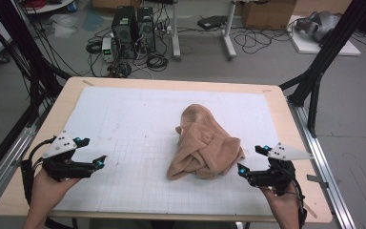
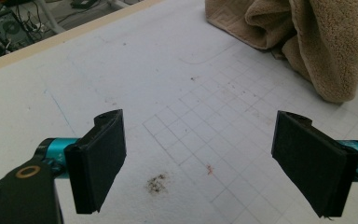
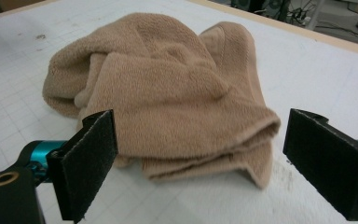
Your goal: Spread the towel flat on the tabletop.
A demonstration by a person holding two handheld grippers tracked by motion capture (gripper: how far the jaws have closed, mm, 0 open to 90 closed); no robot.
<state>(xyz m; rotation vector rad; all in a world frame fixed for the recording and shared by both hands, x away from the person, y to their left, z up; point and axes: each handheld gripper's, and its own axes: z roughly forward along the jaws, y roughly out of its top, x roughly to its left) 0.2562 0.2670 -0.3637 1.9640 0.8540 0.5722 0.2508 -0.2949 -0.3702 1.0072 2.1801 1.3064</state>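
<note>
A crumpled tan towel [image 1: 205, 145] lies in a heap on the white gridded mat [image 1: 124, 124] of the counter [image 1: 276, 102], right of centre. My left gripper [image 1: 94, 151] hovers well apart from it at the mat's left, jaws wide and empty. My right gripper [image 1: 249, 160] sits just beside the towel's near right corner, jaws also spread wide, holding nothing.

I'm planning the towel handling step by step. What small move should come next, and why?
Probably ease the right claw forward onto the near edge of the crumpled tan towel. Its jaws stand open with that edge lying just ahead between them, while the left claw, also open, has only bare white mat between its jaws and the towel farther off.
</note>
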